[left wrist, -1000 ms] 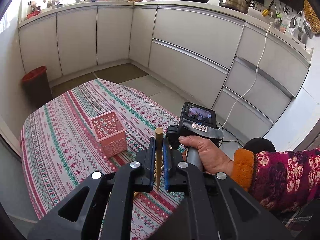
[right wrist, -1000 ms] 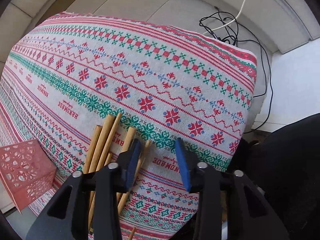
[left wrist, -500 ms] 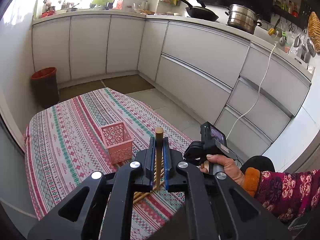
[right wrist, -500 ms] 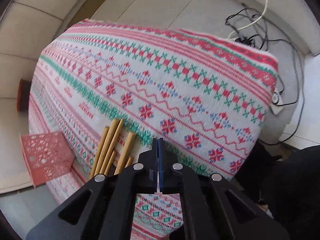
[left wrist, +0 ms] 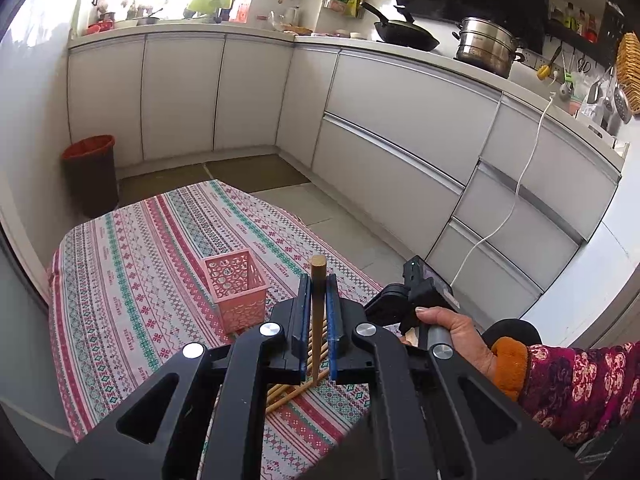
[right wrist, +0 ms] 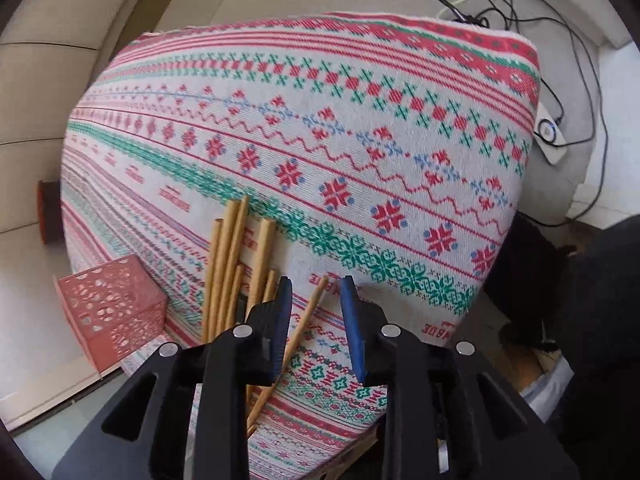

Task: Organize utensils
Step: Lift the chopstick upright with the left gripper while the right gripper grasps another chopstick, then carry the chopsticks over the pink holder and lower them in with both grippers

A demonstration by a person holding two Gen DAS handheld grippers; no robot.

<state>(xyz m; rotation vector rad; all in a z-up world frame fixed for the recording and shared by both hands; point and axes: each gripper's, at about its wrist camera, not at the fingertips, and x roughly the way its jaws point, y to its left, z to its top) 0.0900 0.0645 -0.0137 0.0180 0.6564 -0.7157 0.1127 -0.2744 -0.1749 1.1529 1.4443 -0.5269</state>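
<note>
— What colour is the cloth [right wrist: 360, 128] on the counter?
— White, with red, green and blue stripes, snowflakes and zigzags.
— And the basket [left wrist: 236, 290]?
— Pink, with a perforated lattice. The chopsticks [right wrist: 228, 256] are tan wood; the gripper pads [right wrist: 352, 320] are blue on black.

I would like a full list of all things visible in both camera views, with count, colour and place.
Held wooden chopstick: one, tan, upright between the left gripper's pads.
Loose wooden chopsticks: several, tan, lying on the cloth.
Pink perforated plastic basket: one, on the cloth, beside the chopsticks.
Patterned tablecloth: one, red, green and white.
Dark bin with red liner: one, on the floor.
Black wok: one, on the counter.
Steel pot: one, on the counter.
Left gripper: shut.
Right gripper: open, above one chopstick.
Right hand: one.
</note>
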